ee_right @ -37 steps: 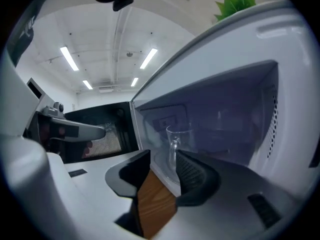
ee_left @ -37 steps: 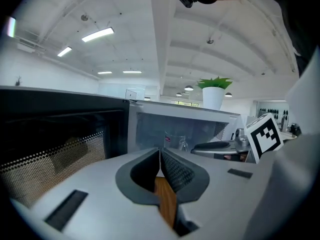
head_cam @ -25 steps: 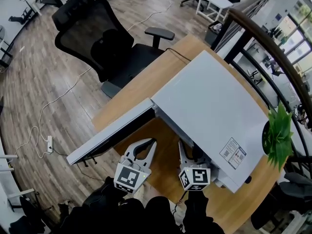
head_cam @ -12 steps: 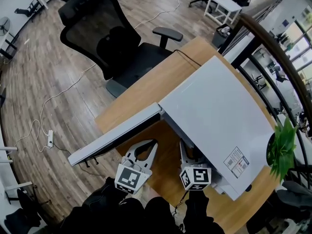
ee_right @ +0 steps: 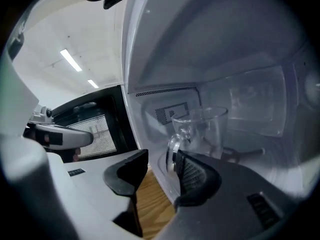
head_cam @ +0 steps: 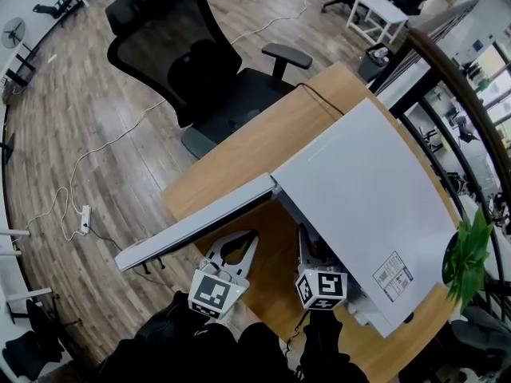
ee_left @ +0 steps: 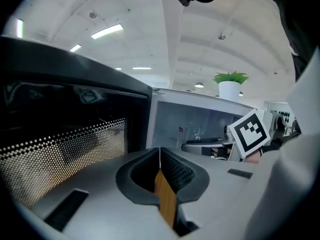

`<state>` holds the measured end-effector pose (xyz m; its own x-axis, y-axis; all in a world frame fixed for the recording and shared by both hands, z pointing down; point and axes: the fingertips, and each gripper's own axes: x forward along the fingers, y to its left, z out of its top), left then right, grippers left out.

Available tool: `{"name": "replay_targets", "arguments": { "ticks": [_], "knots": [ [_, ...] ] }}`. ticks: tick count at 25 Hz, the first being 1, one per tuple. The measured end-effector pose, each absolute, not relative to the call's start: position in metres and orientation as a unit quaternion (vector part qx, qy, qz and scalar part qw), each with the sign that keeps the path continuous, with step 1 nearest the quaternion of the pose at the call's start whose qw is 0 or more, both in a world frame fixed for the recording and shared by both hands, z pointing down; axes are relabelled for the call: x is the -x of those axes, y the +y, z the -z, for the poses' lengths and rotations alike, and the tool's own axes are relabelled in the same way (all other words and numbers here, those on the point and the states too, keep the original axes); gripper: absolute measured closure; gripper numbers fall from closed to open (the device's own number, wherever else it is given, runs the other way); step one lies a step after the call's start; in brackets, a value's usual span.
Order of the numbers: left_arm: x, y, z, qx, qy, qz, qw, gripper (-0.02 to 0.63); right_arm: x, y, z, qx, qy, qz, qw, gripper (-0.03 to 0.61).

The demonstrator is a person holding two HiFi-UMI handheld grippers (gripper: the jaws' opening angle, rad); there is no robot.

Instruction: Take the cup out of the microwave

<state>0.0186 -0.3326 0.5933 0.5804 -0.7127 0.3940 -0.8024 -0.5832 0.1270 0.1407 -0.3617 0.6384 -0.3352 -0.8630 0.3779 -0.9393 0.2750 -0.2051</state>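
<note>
The microwave door (head_cam: 200,226) hangs open at the left. Beside it the left gripper (ee_left: 160,151) is clenched on nothing, its jaws together. The right gripper (ee_right: 160,160), jaws apart and just closing, reaches into the white microwave (head_cam: 367,190). The glass cup (ee_right: 205,129) stands inside, its handle (ee_right: 171,151) between the jaws, not yet pinched.

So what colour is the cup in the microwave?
The cup is clear, colourless glass; right gripper view.
</note>
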Motion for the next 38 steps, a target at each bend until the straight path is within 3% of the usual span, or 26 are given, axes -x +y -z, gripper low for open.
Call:
{"name": "replay_targets", "arguments": {
  "ticks": [7, 8, 10, 20, 38],
  "knots": [
    [-0.015, -0.337, -0.594, -0.873, -0.438, -0.152, 0.149, 0.584, -0.139, -0.37, -0.64, -0.575, -0.786, -0.197, 0.11, 0.426],
    [-0.014, -0.337, -0.594, -0.873, -0.439, -0.153, 0.148, 0.584, -0.141, -0.371, -0.64, -0.582, -0.781, -0.196, 0.112, 0.443],
    [-0.013, -0.338, -0.595, -0.872, -0.441, -0.153, 0.148, 0.584, -0.145, -0.373, -0.64, -0.594, -0.773, -0.192, 0.115, 0.539],
    [-0.006, -0.333, -0.592, -0.869, -0.447, -0.152, 0.149, 0.584, -0.139, -0.373, -0.629, -0.592, -0.783, -0.148, 0.118, 0.56],
    [0.009, -0.3, -0.551, -0.878, -0.442, -0.137, 0.125, 0.584, -0.114, -0.328, -0.597, -0.575, -0.796, -0.168, 0.086, 0.56]
  ]
}}
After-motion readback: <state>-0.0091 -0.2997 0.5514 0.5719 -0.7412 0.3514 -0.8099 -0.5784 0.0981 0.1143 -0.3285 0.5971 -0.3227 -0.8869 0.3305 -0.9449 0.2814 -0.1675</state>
